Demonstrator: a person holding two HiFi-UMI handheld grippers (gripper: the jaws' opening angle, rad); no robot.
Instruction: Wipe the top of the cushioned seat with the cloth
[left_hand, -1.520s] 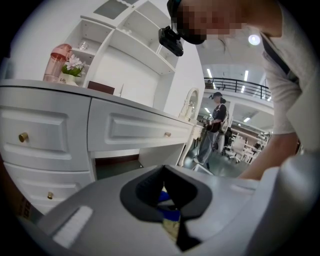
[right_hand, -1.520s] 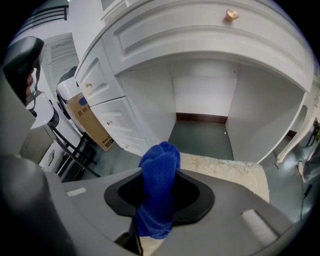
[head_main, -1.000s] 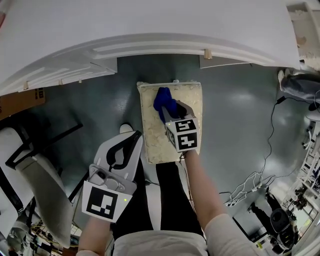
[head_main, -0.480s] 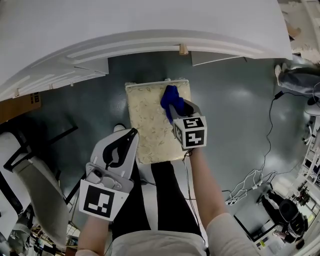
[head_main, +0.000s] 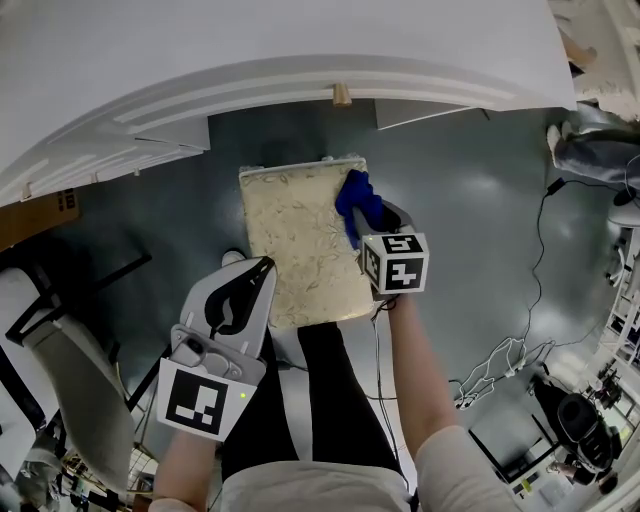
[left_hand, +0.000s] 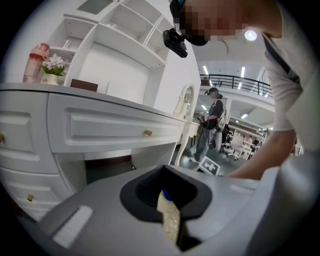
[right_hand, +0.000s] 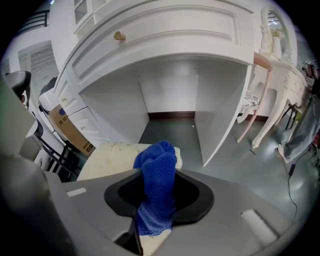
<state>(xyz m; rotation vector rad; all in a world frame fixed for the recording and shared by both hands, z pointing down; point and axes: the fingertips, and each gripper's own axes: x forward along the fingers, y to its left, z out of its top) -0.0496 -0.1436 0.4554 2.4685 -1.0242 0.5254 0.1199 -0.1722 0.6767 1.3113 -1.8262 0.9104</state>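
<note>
Grey floor (head_main: 480, 210) fills middle of head view, white desk (head_main: 300, 50) curving across top. Cushioned seat (head_main: 295, 240) stands centre frame, pale patterned top facing up. Blue cloth (head_main: 358, 200) bunched at upper right corner of seat, touching top. Clamped on cloth: right gripper (head_main: 370, 220), pointing steeply down. Lower left: left gripper (head_main: 262, 268), tips beside near left corner of seat, jaws together, nothing held.

1. My head camera looks steeply down on the cushioned seat (head_main: 300, 245) at frame centre, my arms at the bottom.
2. The camera on my left hand-held gripper (head_main: 262, 268) faces the white dresser (left_hand: 100, 125); the seat is a sliver at bottom centre.
3. The camera on my right hand-held gripper (head_main: 372, 222) sits close over the cloth (right_hand: 157, 190). All three views share the seat.
</note>
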